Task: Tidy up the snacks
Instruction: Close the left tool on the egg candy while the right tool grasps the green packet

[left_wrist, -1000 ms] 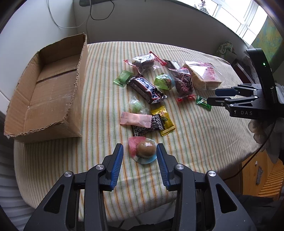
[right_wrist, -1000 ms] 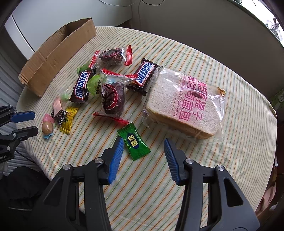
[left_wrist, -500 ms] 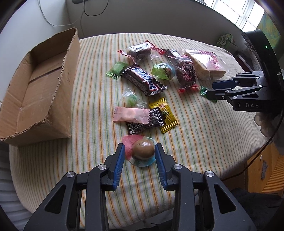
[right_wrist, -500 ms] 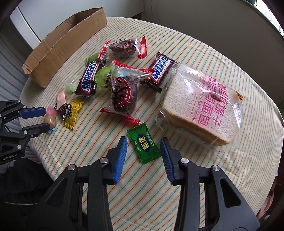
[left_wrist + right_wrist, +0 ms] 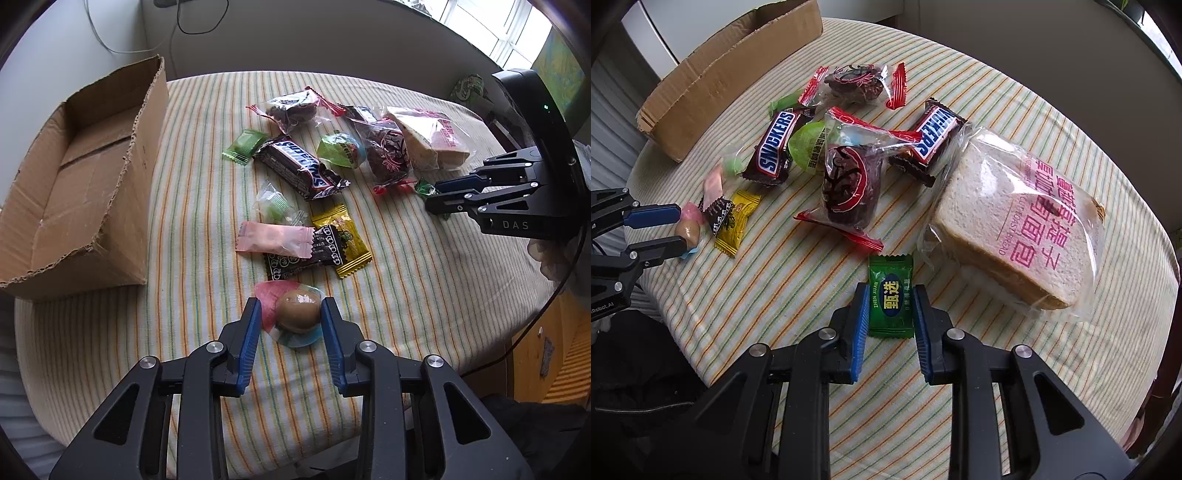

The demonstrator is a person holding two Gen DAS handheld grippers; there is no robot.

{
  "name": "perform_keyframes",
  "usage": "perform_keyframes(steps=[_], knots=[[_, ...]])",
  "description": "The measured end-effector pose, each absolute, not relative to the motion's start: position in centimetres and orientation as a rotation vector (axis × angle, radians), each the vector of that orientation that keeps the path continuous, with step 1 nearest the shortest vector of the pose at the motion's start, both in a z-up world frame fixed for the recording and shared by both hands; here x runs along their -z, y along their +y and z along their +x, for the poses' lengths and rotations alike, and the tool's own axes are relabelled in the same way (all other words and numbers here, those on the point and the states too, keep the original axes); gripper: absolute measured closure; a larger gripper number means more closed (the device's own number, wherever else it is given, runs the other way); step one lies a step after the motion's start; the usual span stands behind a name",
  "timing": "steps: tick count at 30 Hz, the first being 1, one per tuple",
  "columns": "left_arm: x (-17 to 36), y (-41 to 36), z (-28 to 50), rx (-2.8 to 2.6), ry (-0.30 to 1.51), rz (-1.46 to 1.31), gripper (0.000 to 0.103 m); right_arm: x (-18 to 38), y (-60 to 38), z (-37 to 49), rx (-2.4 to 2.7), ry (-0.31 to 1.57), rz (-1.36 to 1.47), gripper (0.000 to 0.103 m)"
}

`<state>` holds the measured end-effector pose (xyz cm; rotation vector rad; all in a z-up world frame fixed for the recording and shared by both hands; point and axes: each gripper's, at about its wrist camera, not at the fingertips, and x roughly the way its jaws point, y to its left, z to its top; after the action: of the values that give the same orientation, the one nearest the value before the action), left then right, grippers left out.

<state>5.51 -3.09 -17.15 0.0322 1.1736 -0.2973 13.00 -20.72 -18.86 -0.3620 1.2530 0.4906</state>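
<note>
My left gripper (image 5: pixel 290 308) straddles a brown egg in a clear pink-and-blue pack (image 5: pixel 297 312) near the table's front edge; the pads touch or nearly touch the pack, which lies on the cloth. It also shows in the right wrist view (image 5: pixel 687 229). My right gripper (image 5: pixel 891 293) straddles a small green candy (image 5: pixel 891 297) lying on the cloth, jaws close against its sides. An open, empty cardboard box (image 5: pixel 81 177) stands at the left. Other snacks lie mid-table: Snickers bars (image 5: pixel 301 168), dark pastries in clear wrappers (image 5: pixel 849 184), a bagged bread slice (image 5: pixel 1019 218).
The round table has a striped cloth (image 5: pixel 192 332); its edge is just below both grippers. A pink candy (image 5: pixel 275 240), a black and a yellow packet (image 5: pixel 341 240) lie just beyond the egg. A wall with cables runs behind the table.
Both grippers moved forward and down around their snacks and narrowed: the left around the egg pack, the right around the green candy.
</note>
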Motion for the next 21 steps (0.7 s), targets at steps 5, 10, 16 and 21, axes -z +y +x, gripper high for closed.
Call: perform_keyframes(steps=[5, 10, 16, 21], knots=[[16.9, -2.8, 5.4, 0.299, 1.168, 0.023, 0.075, 18.6, -21.0, 12.8, -0.476, 1.248, -0.334, 0.08], [16.8, -2.6, 5.5, 0.291, 1.17, 0.004, 0.077, 18.2, -21.9, 12.0, -0.467, 1.244, -0.317, 0.08], [16.4, -2.4, 5.4, 0.283, 1.166, -0.009, 0.079, 17.6, -23.4, 11.7, -0.462, 1.24, -0.272, 0.081], [15.9, -2.0, 5.2, 0.277, 1.162, -0.021, 0.101, 17.0, -23.9, 11.3, -0.46, 1.229, -0.259, 0.081]])
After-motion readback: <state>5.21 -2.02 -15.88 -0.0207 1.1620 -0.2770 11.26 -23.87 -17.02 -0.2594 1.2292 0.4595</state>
